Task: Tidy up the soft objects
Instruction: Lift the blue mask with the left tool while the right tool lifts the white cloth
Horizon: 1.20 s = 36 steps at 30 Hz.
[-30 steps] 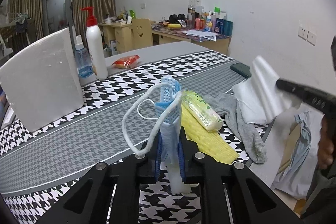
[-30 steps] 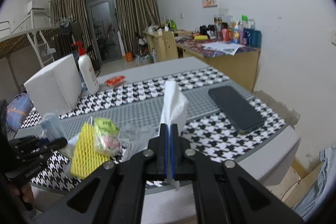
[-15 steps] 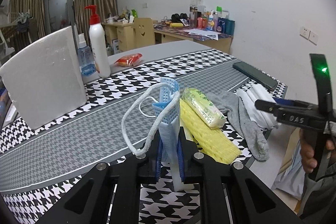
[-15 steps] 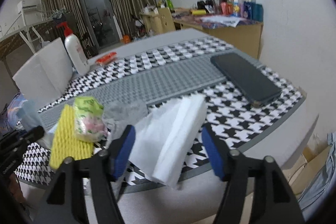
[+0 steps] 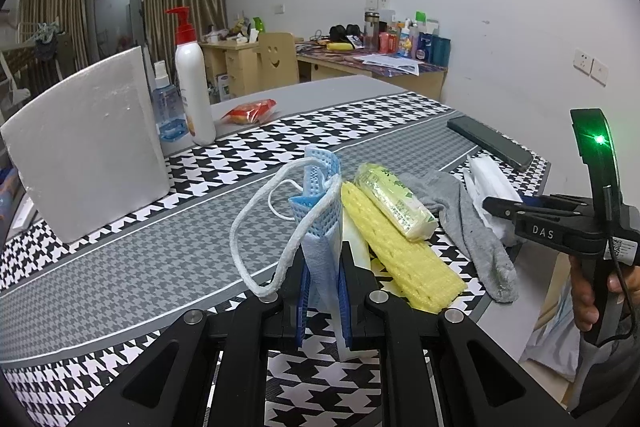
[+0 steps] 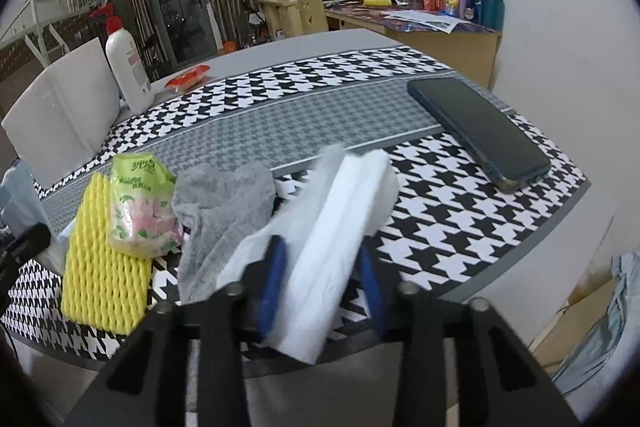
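My left gripper (image 5: 322, 291) is shut on a blue face mask (image 5: 320, 211) with white ear loops, held upright above the table's near edge. My right gripper (image 6: 322, 285) is open, its blue pads either side of a folded white tissue (image 6: 340, 227) that lies on the table; it also shows in the left wrist view (image 5: 490, 183). A grey sock (image 6: 224, 203), a green tissue pack (image 6: 138, 205) and a yellow foam net (image 6: 102, 279) lie in a row to the tissue's left.
A dark phone (image 6: 476, 131) lies right of the tissue near the table edge. A white foam block (image 5: 88, 143), a pump bottle (image 5: 194, 83), a blue spray bottle (image 5: 166, 107) and a red snack packet (image 5: 250, 111) stand farther back on the houndstooth cloth (image 5: 160, 259).
My right gripper lowered the white tissue onto the table beside the sock and opened, letting it go. My left gripper kept the mask and barely moved.
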Motion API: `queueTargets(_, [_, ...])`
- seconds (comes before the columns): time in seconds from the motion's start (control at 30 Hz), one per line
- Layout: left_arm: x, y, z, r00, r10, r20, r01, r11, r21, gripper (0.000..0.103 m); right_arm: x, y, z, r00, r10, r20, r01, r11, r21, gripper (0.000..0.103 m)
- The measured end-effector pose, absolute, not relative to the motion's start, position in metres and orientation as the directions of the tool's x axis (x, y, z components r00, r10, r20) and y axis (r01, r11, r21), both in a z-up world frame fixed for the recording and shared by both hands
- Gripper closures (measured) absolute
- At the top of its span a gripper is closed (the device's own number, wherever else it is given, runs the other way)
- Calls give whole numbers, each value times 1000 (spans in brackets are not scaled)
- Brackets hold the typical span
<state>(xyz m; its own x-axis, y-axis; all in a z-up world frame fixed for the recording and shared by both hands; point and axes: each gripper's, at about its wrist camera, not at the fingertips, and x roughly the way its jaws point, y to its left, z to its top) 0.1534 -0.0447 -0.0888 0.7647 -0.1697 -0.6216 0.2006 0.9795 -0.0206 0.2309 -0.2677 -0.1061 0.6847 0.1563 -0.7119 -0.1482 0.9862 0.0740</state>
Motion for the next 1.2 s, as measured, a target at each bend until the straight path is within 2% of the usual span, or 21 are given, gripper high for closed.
queueTargets(0.13, [151, -42, -87, 769, -172, -616, 203, 979, -21, 89, 230, -270, -106, 679, 162, -716, -145, 986, 86, 90])
queueTargets(0.2, [150, -42, -86, 769, -178, -614, 206, 978, -26, 89, 229, -274, -103, 685, 167, -709, -138, 985, 99, 93])
queueTargets(0.53, [144, -35, -71, 797, -162, -582, 189, 982, -15, 90, 219, -276, -80, 722, 218, -657, -165, 976, 144, 94])
queueTargets(1.2, [122, -21, -35, 853, -140, -502, 163, 987, 3, 90, 194, -247, -27, 782, 299, -547, -270, 953, 135, 94])
